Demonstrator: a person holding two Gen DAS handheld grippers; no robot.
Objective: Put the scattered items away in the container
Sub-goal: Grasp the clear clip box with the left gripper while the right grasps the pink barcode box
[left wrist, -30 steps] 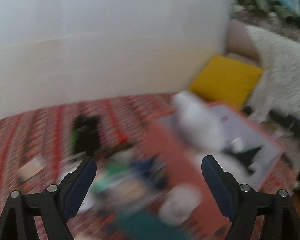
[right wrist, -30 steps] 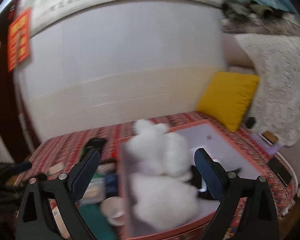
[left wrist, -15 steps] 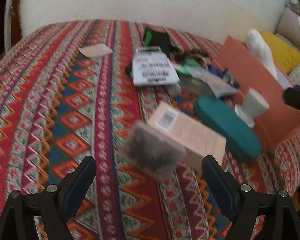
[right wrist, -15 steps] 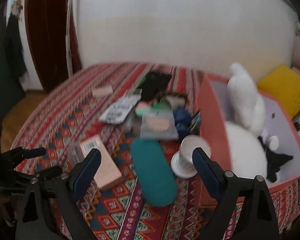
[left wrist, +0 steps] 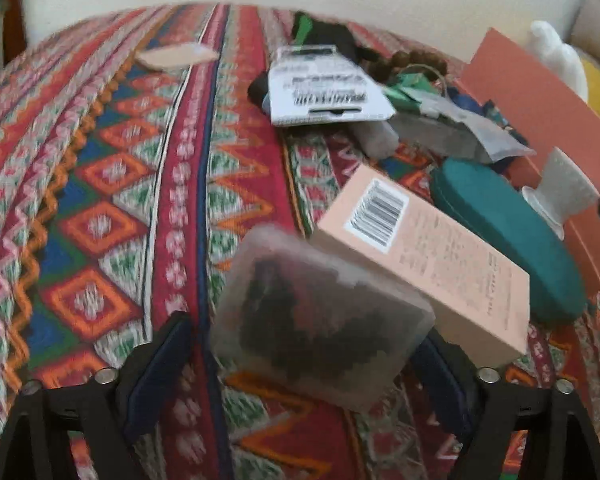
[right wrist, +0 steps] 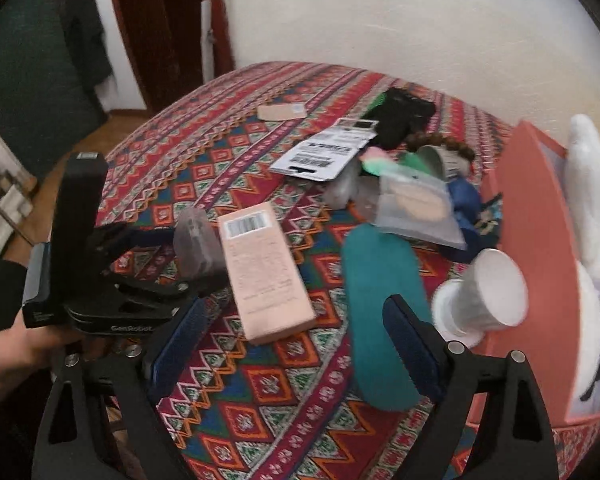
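A translucent plastic case [left wrist: 320, 312] with dark contents lies tilted against a peach barcode box [left wrist: 420, 248]. My left gripper [left wrist: 302, 328] is open, one finger on each side of the case. In the right wrist view the left gripper [right wrist: 192, 258] and that case [right wrist: 198, 240] appear at the left. My right gripper [right wrist: 294, 344] hangs open and empty over the near end of the peach box [right wrist: 264, 268], beside a teal oval case [right wrist: 384, 312]. The orange container [right wrist: 536, 240] at the right holds a white plush toy [right wrist: 592, 200]. A white cup [right wrist: 488, 292] leans on its wall.
Farther back on the patterned cloth [left wrist: 100, 200] lie a white label packet [left wrist: 324, 92], a clear pouch [right wrist: 416, 208], brown beads [right wrist: 440, 144], a black item [right wrist: 404, 116] and a small tan card [left wrist: 176, 56]. A hand [right wrist: 4, 356] holds the left gripper. The cloth's left half is bare.
Both views swung down from the wall and container to the cloth. My left gripper moved forward until the translucent case sat between its fingers; its opening stayed the same.
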